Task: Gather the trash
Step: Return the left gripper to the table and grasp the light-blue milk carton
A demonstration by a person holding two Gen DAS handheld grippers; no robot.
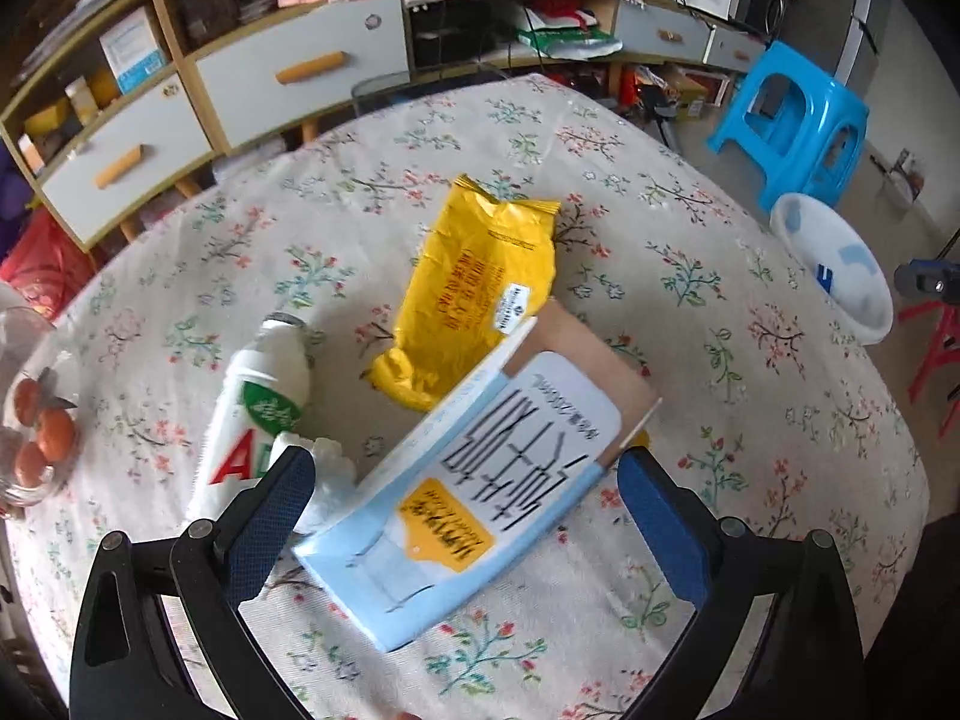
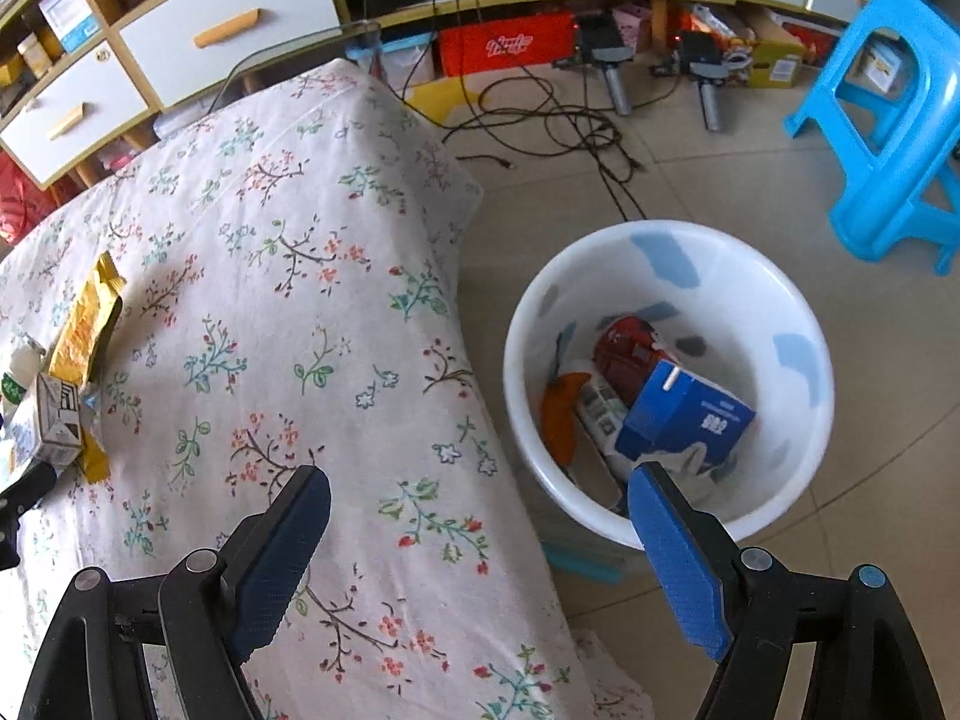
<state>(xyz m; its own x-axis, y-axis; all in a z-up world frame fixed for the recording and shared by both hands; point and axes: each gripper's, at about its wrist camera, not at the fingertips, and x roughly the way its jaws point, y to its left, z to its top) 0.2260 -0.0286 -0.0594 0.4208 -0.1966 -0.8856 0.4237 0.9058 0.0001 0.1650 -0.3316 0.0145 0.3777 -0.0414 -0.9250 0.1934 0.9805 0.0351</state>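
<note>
On the floral desk (image 1: 690,276) we count three pieces of trash: one milk carton (image 1: 480,492), one yellow wrapper (image 1: 480,282), one white bottle (image 1: 252,414). Left tongs (image 1: 465,480) gape around the carton; right tongs (image 2: 480,504) hang released beside the white bin (image 2: 798,420).

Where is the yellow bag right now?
The yellow bag lies on the table, in the middle of the left wrist view, between the white bottle and the light blue carton.

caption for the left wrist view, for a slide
Open left claw straddles a pale blue carton on the floral tablecloth, beside a yellow wrapper and white bottle.
</note>
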